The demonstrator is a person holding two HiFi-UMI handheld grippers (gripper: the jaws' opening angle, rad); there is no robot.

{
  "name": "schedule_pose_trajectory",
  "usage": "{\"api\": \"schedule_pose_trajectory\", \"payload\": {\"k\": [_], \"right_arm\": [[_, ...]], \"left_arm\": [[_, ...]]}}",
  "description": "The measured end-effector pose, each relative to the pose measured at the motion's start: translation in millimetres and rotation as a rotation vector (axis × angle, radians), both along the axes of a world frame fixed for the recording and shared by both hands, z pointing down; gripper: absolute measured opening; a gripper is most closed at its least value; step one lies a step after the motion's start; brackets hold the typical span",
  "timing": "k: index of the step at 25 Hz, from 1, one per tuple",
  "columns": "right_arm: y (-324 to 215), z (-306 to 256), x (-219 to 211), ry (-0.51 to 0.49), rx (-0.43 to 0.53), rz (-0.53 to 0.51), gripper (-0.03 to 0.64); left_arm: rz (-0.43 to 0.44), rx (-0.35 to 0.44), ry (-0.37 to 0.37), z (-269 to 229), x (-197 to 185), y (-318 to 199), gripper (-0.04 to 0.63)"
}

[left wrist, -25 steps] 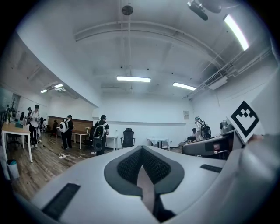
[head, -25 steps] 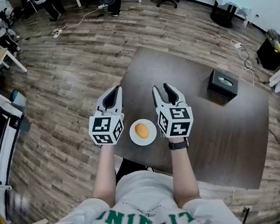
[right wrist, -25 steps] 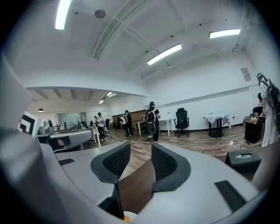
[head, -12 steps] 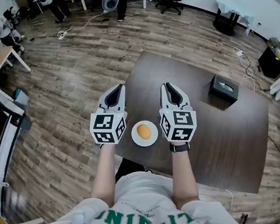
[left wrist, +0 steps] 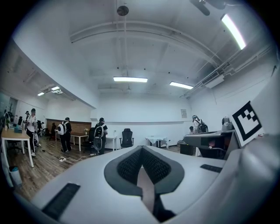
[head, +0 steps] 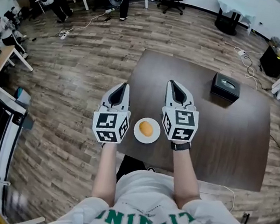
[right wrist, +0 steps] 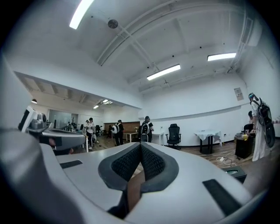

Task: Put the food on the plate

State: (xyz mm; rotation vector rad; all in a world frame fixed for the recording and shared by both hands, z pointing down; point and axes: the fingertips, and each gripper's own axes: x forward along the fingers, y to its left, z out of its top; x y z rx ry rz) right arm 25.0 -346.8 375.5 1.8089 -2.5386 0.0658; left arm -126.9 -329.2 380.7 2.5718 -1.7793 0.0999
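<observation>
The left gripper (head: 123, 87) and right gripper (head: 174, 85) hover with jaws together, empty, flanking the plate (head: 137, 134) that holds the orange food (head: 146, 129). What kind of food it is cannot be made out.

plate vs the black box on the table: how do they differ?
The plate is white, round and flat; the black box is dark, rectangular and taller. The plate sits at the near edge of the table, holding orange food; the black box stands far right with nothing on it. Both rest on the table.
</observation>
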Motion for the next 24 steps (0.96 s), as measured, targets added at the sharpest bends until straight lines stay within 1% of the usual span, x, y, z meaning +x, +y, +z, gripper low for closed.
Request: {"api": "schedule_pose_trajectory", "payload": {"k": [2, 10, 13, 24], "right_arm": [[1, 1, 2, 0.022, 0.000, 0.010, 0.012], [4, 6, 1, -0.022, -0.023, -0.003, 0.014], [3, 8, 1, -0.024, -0.028, -0.005, 0.014], [-7, 22, -2, -0.026, -0.055, -0.010, 0.014]], "left_arm": [[-0.003, 0.004, 0.000, 0, 0, 1, 0.012], [-0.006, 0.005, 0.007, 0, -4, 1, 0.012], [-0.001, -0.005, 0.018, 5, -3, -1, 0.012], [0.025, -0.024, 0.010, 18, 1, -15, 0.012]]}}
